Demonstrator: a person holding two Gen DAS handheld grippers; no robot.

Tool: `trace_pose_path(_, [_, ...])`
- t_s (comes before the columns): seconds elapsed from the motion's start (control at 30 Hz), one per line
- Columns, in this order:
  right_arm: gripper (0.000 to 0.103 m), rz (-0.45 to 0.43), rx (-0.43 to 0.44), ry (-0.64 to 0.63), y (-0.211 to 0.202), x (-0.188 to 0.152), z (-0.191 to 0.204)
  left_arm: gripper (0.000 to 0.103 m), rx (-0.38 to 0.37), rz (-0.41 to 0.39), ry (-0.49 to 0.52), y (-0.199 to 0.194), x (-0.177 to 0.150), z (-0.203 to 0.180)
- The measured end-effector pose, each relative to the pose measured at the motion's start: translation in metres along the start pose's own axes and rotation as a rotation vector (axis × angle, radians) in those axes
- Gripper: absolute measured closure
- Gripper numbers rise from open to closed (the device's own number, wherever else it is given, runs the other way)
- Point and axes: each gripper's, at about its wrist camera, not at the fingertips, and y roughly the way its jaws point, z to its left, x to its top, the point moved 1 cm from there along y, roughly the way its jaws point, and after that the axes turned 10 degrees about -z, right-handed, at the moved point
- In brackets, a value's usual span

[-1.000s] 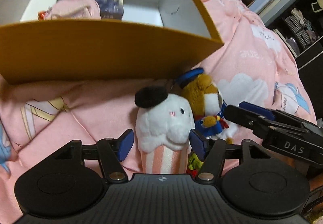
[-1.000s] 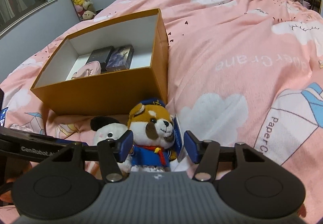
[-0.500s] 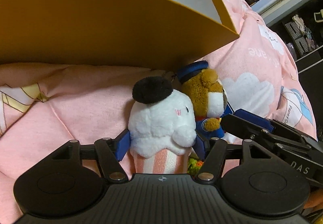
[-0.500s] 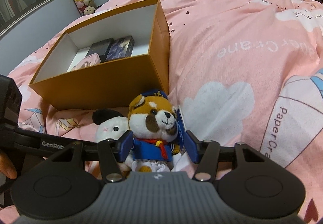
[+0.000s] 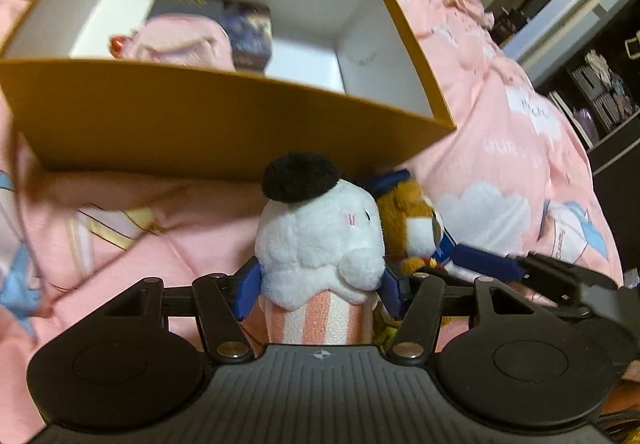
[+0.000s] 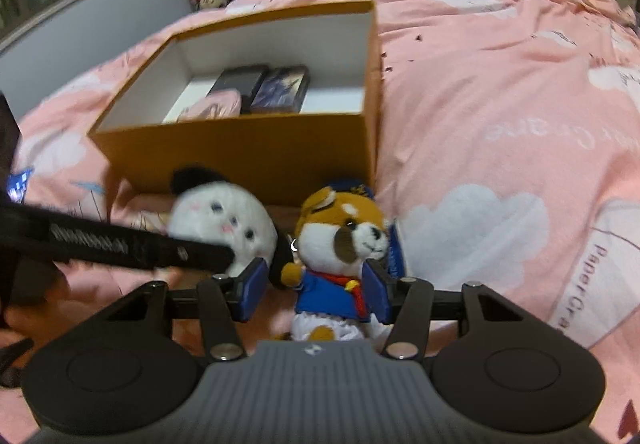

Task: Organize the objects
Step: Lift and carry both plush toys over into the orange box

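The left claw (image 5: 320,286) is clenched on the white plush (image 5: 320,240) with the black cap, its blue pads pressing the striped body from both sides, just in front of the orange box (image 5: 224,124) on the pink bed (image 5: 500,164). Beside it the right claw (image 6: 314,284) grasps the brown dog plush (image 6: 340,240) in the blue sailor outfit. Inside the box lie two dark small boxes (image 6: 264,88) and a pink pouch (image 5: 180,42)

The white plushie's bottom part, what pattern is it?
Pink and white stripes, best seen in the left wrist view.
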Motion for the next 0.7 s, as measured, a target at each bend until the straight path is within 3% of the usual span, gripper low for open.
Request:
trace_pose_path(0.2, [0.048, 0.074, -0.076, -0.052, 0.022, -0.003, 0.007, 0.035, 0.002, -0.038, 0.007, -0.008, 0.003, 0.001])
trace_pose_path(0.47, [0.048, 0.103, -0.075, -0.026, 0.036, -0.008, 0.0, 0.035, 0.005, -0.03, 0.0, 0.001, 0.0, 0.005])
trace_pose_path(0.7, [0.061, 0.1, -0.053, 0.025, 0.033, -0.009, -0.006, 0.035, 0.011, -0.038, 0.0, -0.003, -0.001, 0.008])
